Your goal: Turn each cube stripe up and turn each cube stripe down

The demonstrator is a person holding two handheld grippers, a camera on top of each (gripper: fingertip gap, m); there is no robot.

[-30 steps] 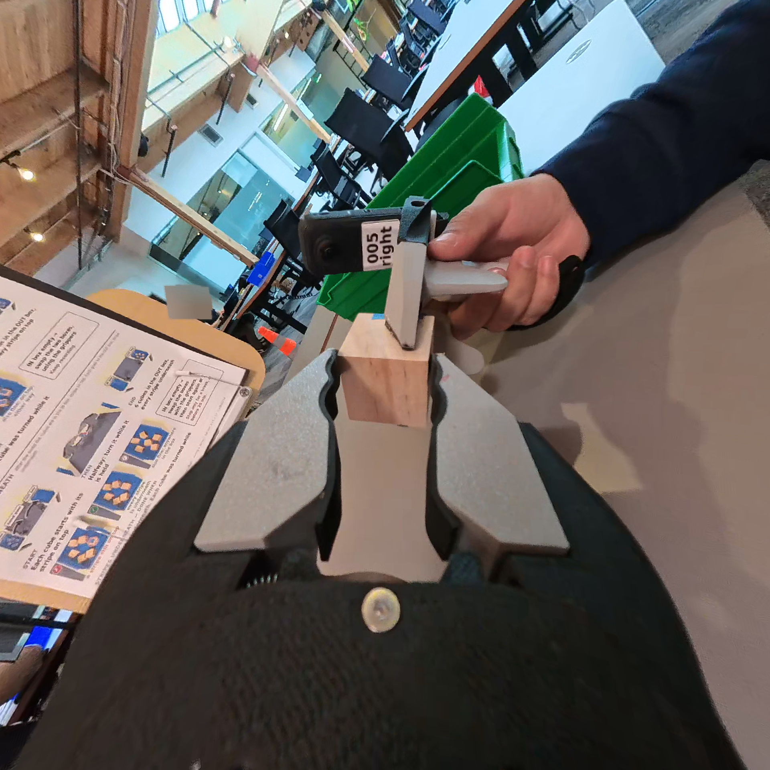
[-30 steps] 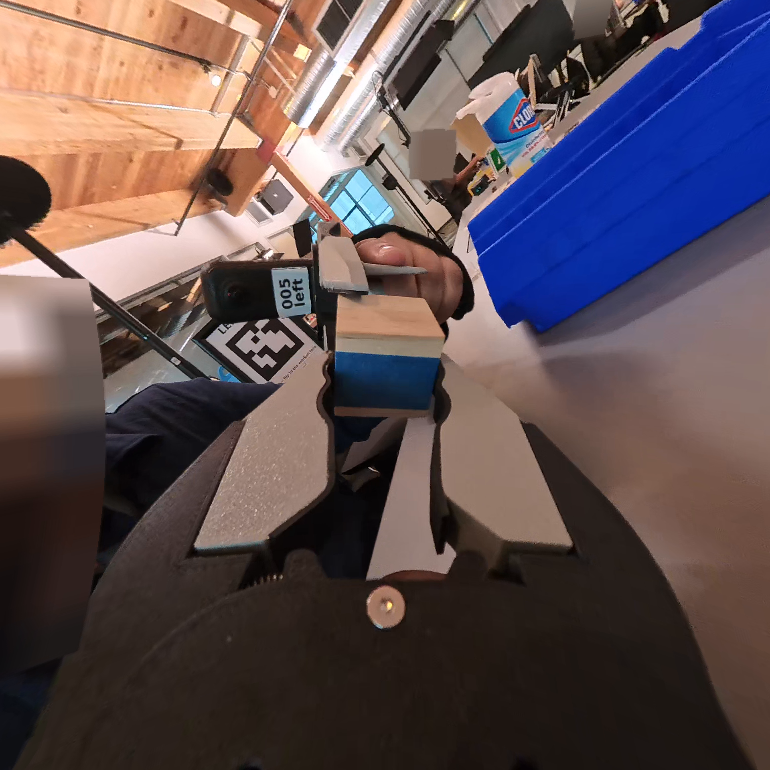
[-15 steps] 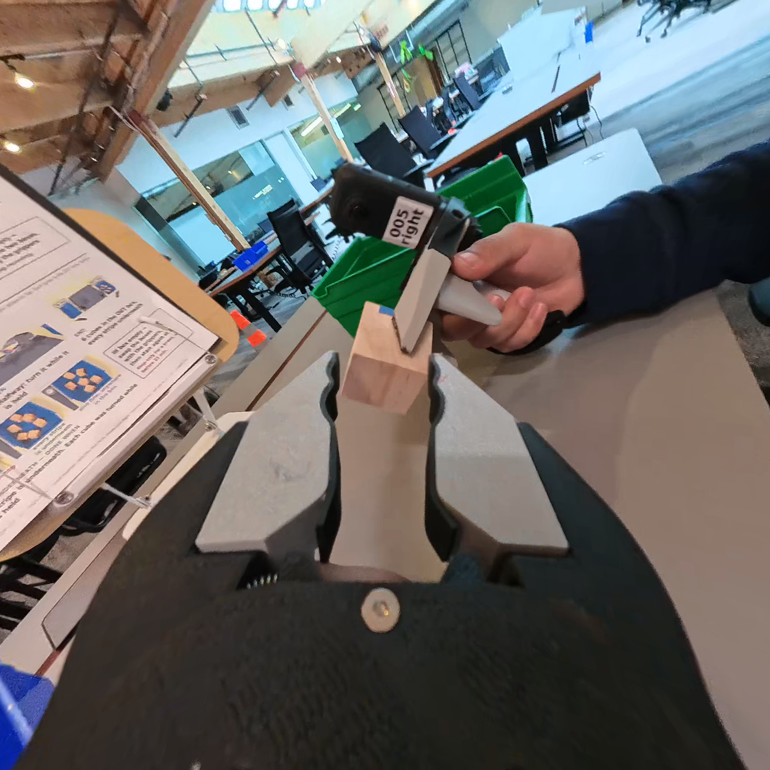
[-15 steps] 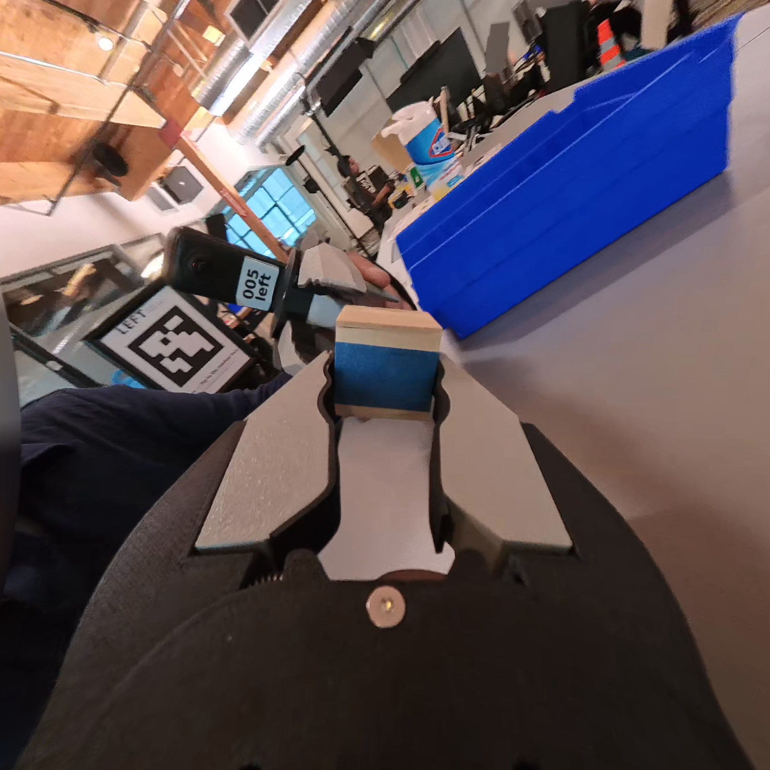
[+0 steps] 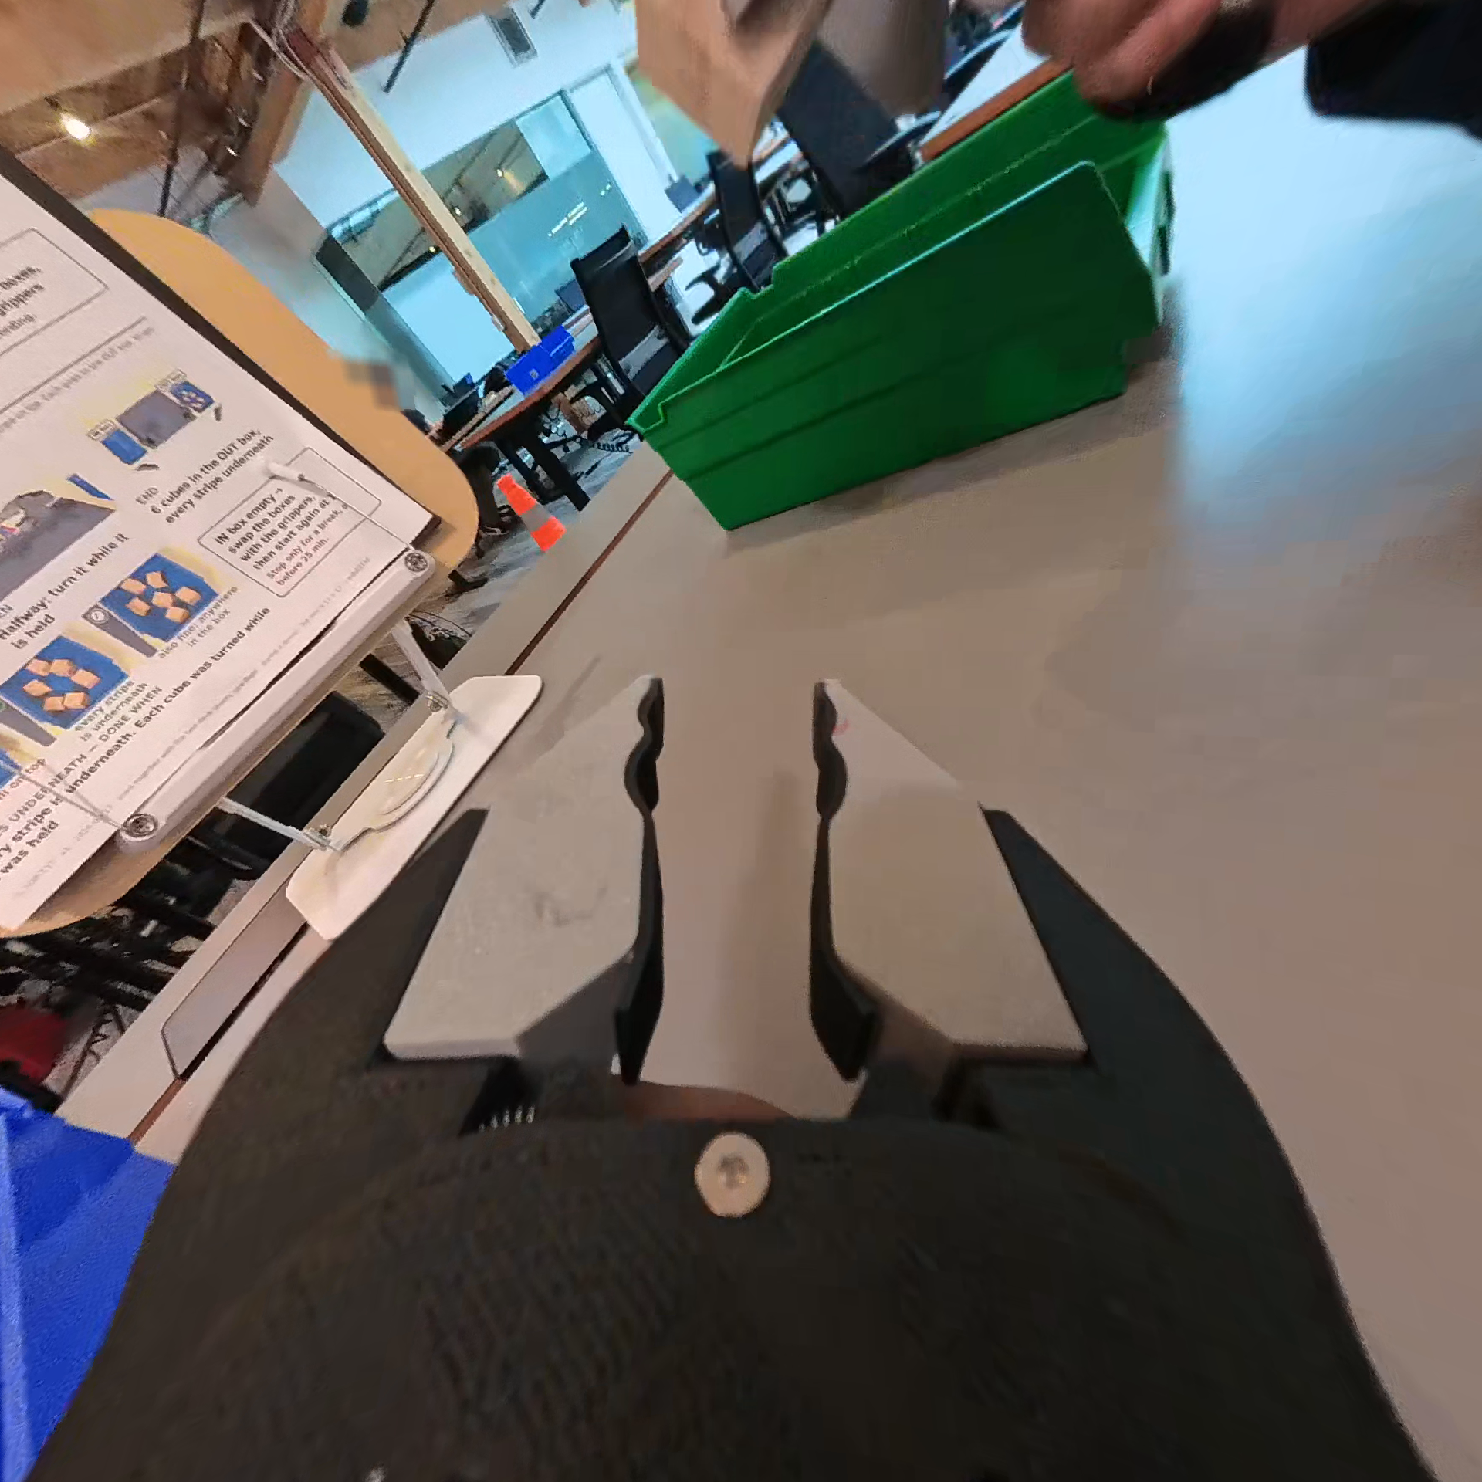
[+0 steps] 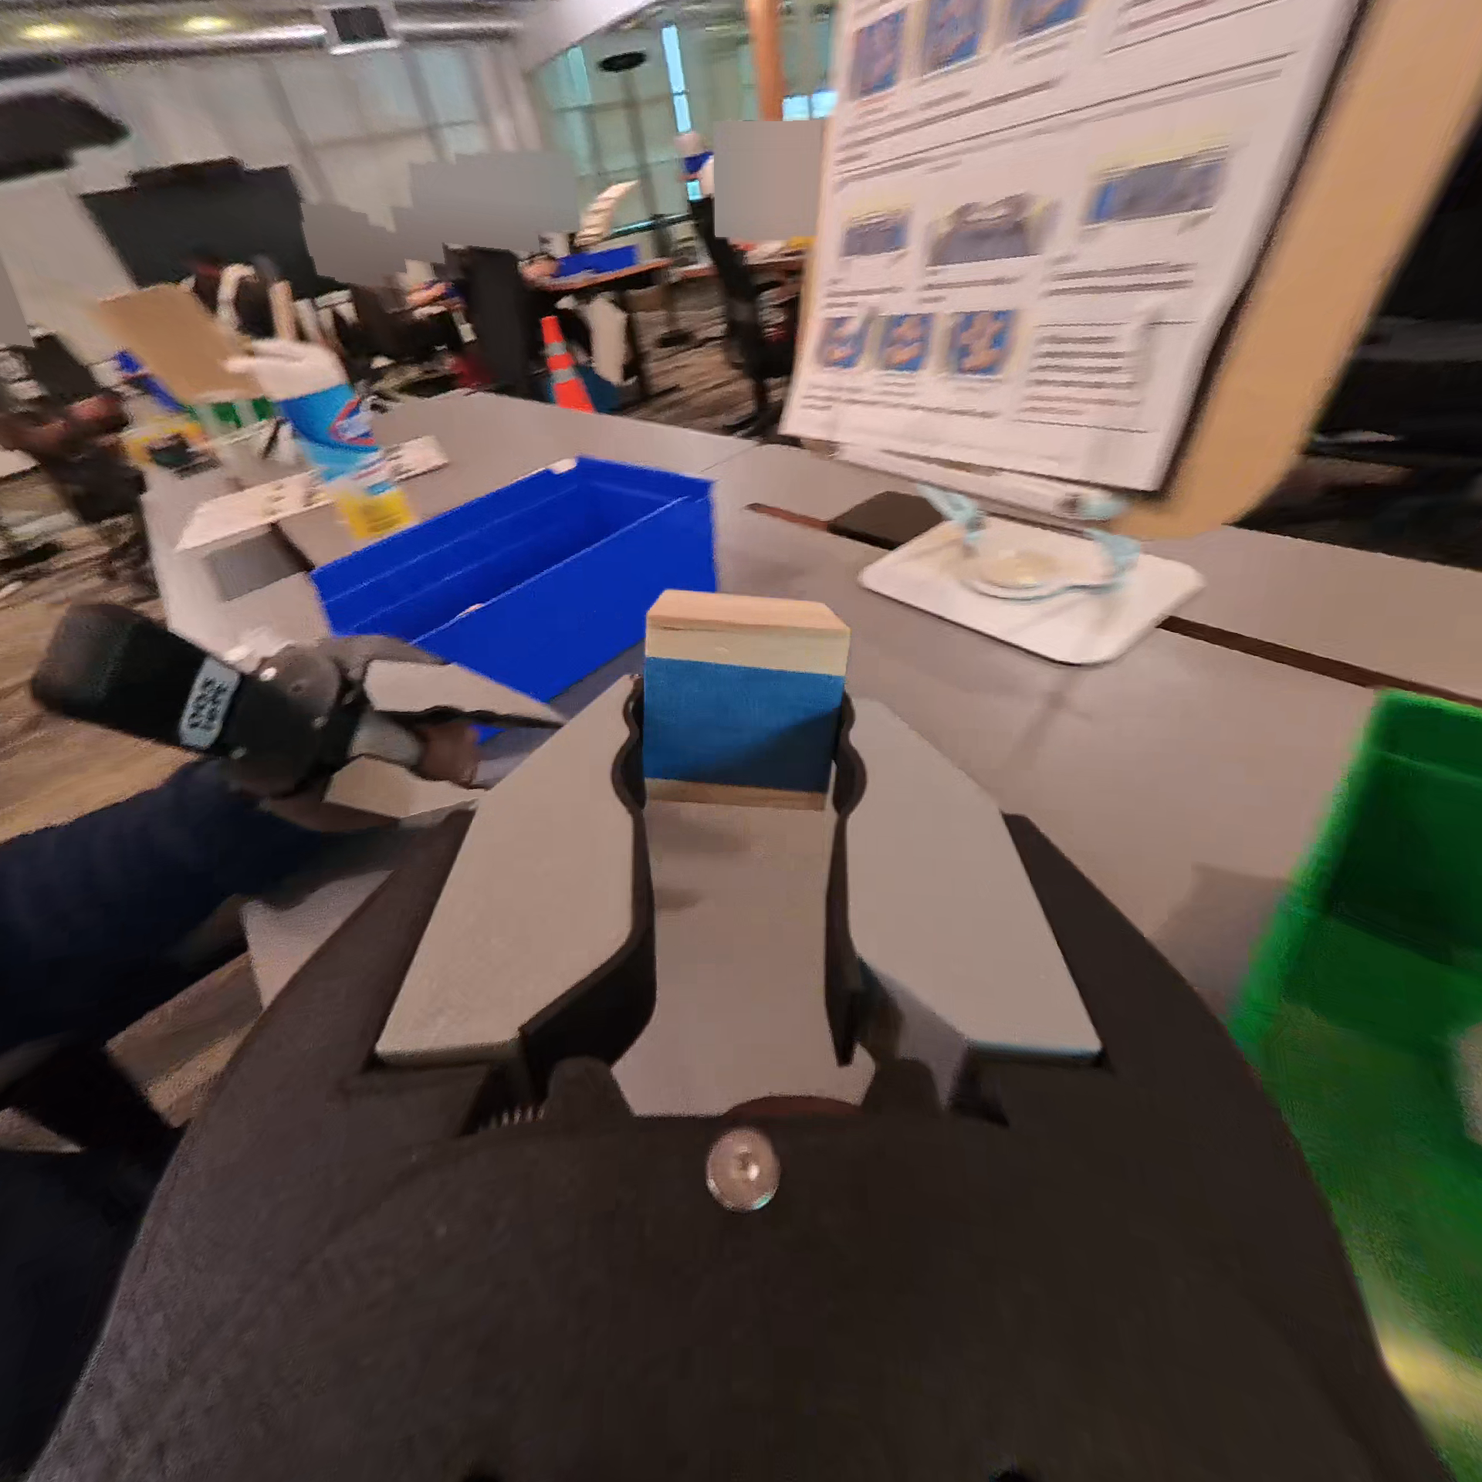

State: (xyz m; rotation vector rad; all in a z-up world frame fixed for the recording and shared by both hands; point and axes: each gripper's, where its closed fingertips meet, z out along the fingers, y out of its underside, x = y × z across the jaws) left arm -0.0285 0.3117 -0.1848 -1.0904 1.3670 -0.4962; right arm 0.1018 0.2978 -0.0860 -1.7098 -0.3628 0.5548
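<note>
Cube (image 6: 744, 706) clamped between right claw (image 6: 742, 722) fingertips, blue stripe facing the camera, lifted above the surface (image 6: 1083, 722). Left claw (image 5: 738, 722) spread wide, holding nothing. Still to be set down, likely in the green bin (image 5: 922, 361). Blue bin (image 6: 521, 561) looks empty; count of finished cubes impossible to tell.

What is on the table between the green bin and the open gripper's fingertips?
Nothing: in the left wrist view the grey table lies bare between the green bin and the open left gripper.
</note>
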